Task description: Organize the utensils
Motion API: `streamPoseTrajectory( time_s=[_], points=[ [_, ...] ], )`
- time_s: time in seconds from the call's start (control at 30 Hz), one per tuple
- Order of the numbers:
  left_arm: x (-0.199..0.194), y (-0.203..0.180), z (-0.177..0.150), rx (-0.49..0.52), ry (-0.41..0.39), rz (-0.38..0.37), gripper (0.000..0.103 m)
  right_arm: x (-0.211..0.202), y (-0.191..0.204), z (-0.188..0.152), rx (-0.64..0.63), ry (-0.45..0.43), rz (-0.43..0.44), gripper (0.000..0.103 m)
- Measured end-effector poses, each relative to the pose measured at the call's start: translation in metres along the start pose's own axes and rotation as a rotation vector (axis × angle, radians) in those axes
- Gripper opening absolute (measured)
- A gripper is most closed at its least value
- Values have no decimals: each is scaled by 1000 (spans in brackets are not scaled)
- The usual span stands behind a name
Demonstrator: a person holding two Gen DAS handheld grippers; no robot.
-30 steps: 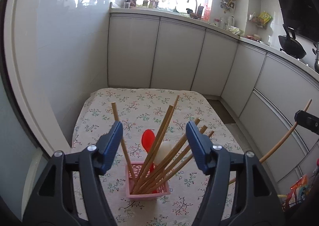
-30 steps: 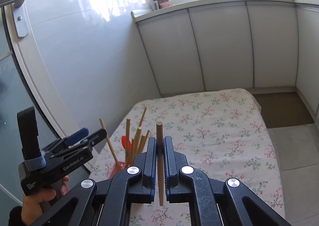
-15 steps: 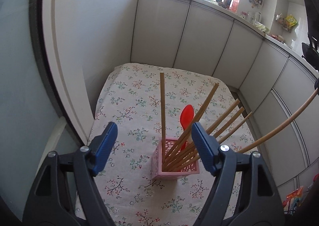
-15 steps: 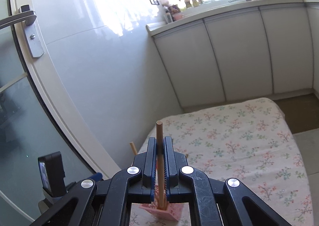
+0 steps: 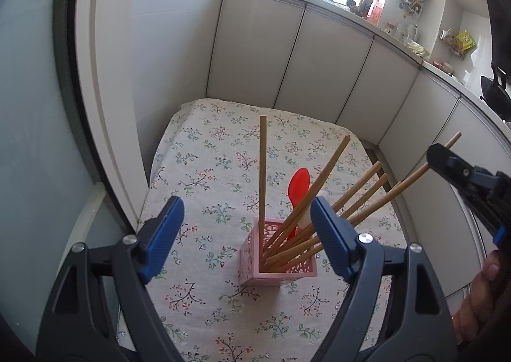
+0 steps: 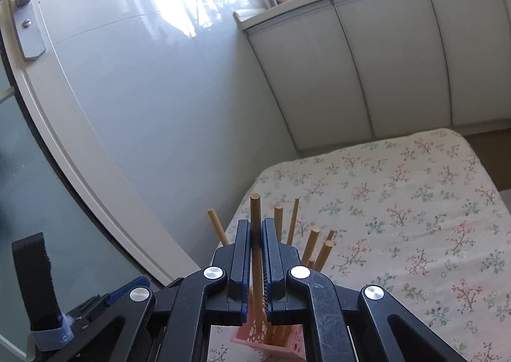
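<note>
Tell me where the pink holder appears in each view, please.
Left wrist: the pink holder stands low, slightly right of centre, on the floral cloth, chopsticks fanning out of it.
Right wrist: pink holder sits at the bottom edge, mostly hidden behind the right gripper.
Shared landmark: the floral cloth.

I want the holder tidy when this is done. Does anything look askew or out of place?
One chopstick stands upright in the pink holder while the others fan out to the right with the red spoon. Nothing is spilled. The right gripper grips another chopstick.
</note>
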State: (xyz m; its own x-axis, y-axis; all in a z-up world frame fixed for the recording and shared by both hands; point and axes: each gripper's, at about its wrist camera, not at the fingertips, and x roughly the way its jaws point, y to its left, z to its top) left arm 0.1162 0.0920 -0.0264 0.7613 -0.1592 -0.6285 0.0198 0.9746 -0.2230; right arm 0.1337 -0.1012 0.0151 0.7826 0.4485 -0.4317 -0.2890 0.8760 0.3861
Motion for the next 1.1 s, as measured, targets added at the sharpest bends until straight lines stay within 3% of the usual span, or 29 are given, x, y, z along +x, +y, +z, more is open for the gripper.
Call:
streamPoseTrajectory(
  time_s=[0.23,0.4,0.47,0.53,0.7,0.77,0.93,1.1],
  points=[
    [0,0,0,3,0,-7,82,16,-5,-7,-17,5,-46,5],
    [-1,0,-1,6,-1,-6,82,11,-9,-4,-11,-15,-59,13],
    [-1,-1,-1,9,-3,-2,82,6,-10,-3,-3,-23,-52,32],
    [-3,-3,-1,16,-7,1,82,-3,-10,-1,-3,-42,-45,45],
    [-9,-10,-2,23,-11,0,85,-29,-8,2,-45,-96,-80,62],
    [-15,-15,-3,19,-16,-9,89,-42,-9,3,-53,-118,-103,75],
    [-41,-36,-7,38,-84,20,100,-76,-17,2,-69,-153,-192,92],
    [-71,-62,-16,100,-91,88,102,-114,-24,-3,-77,-142,-279,103]
  ],
)
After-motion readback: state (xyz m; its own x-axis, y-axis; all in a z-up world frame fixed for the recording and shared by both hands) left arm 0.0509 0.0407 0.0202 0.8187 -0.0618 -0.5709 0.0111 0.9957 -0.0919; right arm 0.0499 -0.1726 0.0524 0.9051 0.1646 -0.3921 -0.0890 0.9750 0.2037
